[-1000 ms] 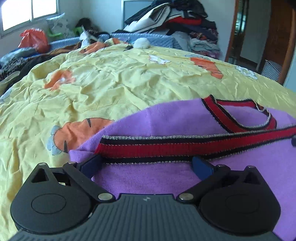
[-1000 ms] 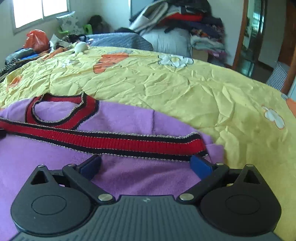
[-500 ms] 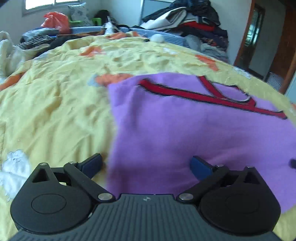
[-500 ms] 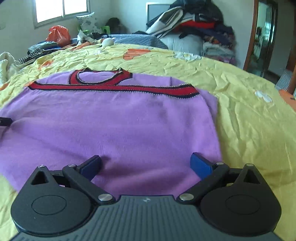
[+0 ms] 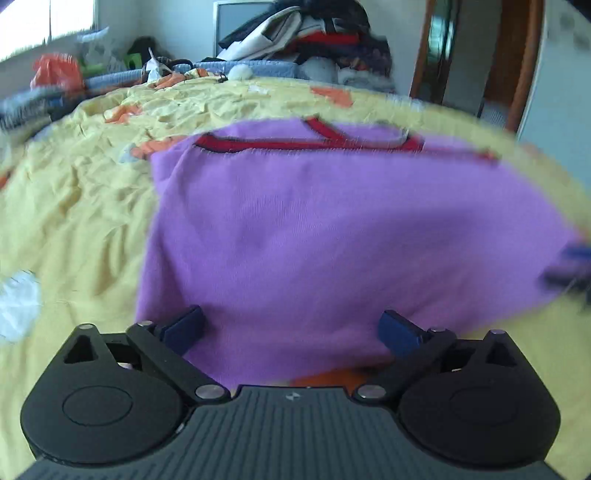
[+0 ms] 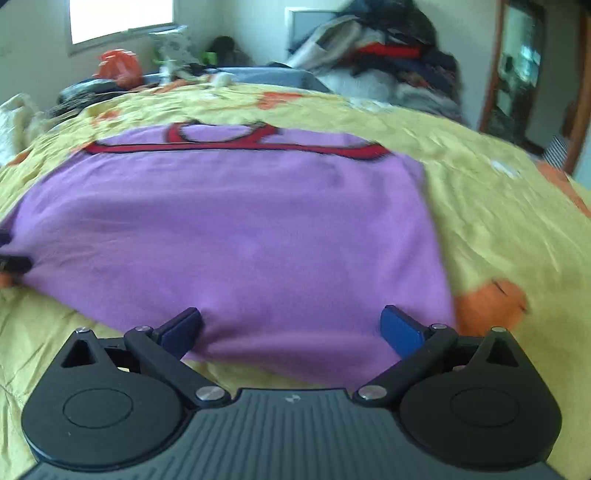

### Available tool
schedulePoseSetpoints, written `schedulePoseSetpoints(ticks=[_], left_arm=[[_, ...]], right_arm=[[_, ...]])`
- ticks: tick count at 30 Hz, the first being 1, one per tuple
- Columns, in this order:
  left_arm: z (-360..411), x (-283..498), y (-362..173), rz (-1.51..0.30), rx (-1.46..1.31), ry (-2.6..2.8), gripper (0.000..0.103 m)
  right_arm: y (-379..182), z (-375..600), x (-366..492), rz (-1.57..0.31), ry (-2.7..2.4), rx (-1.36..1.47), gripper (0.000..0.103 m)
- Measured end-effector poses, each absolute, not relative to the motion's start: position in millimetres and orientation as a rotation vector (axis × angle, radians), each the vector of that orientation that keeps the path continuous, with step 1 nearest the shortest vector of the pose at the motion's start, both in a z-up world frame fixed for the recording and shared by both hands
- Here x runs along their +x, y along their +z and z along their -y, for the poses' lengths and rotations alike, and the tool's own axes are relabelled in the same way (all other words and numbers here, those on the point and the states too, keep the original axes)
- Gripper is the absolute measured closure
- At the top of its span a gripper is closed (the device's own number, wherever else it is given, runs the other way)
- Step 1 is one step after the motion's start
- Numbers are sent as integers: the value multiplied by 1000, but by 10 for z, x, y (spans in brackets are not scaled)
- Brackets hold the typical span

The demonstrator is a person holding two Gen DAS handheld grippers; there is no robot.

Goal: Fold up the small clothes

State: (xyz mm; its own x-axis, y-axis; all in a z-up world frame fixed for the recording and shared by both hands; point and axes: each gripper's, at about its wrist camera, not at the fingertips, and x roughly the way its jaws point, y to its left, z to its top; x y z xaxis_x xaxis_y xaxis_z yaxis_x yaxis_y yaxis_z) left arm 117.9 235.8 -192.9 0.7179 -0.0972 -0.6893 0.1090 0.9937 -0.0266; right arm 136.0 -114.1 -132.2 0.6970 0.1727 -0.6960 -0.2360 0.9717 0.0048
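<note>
**A:** So where's the purple top (image 5: 332, 229) sitting right now?

**B:** It's laid flat on the yellow bedspread (image 5: 74, 206), roughly mid-bed. The red-and-black trimmed neckline (image 6: 221, 138) is at the far end, and the plain hem is turned toward both cameras. A soft crease can be seen along the top's left edge in the left wrist view. Both views are smeared by motion blur, so fine detail is lost.

**A:** And the grippers?

**B:** The left gripper (image 5: 291, 328) is spread wide, nothing pinched. Its blue fingertips (image 5: 184, 326) are placed at the near hem, close to the left corner of the top. The right gripper (image 6: 291, 326) is likewise released, jaws apart, parked at the near hem by the right corner. Whether the pads are actually touching the fabric can't be told. A dark blurred shape at the right edge of the left view looks to be the other gripper; the same goes for a dark bit at the left edge of the right view.

**A:** What else is around?

**B:** Orange and white cartoon prints (image 6: 491, 299) are scattered over the bedspread. A big clothes pile (image 6: 388, 51) is stacked beyond the far end of the bed, an orange bag (image 6: 118, 66) is seen far left under a window (image 6: 122, 18), and a wooden doorway (image 5: 461, 55) is on the far right.
</note>
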Motion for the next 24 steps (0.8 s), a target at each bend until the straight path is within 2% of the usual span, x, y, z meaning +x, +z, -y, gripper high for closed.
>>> schedulePoseSetpoints(ticks=[3, 5, 9, 16, 19, 24], left_arm=[[-2455, 1127, -1841, -794, -24, -115, 1], [-2515, 1182, -1714, -754, -71, -161, 1], [-2399, 1718, -1575, -722, -19, -131, 0], [-2330, 2603, -1813, -800, 76, -39, 0], [-2482, 2671, -1903, -787, -16, -47, 0], [-2472, 2602, -1963, -727, -13, -48, 0]], right_arm=[[-1250, 1086, 1391, -800, 211, -109, 0], [-1183, 1014, 1510, -804, 188, -81, 0], [-1095, 859, 1816, -779, 157, -37, 0], [-1137, 749, 2484, -781, 168, 47, 0], [-1224, 714, 2639, -779, 161, 7, 0], [-1304, 672, 2632, -738, 150, -54, 0]])
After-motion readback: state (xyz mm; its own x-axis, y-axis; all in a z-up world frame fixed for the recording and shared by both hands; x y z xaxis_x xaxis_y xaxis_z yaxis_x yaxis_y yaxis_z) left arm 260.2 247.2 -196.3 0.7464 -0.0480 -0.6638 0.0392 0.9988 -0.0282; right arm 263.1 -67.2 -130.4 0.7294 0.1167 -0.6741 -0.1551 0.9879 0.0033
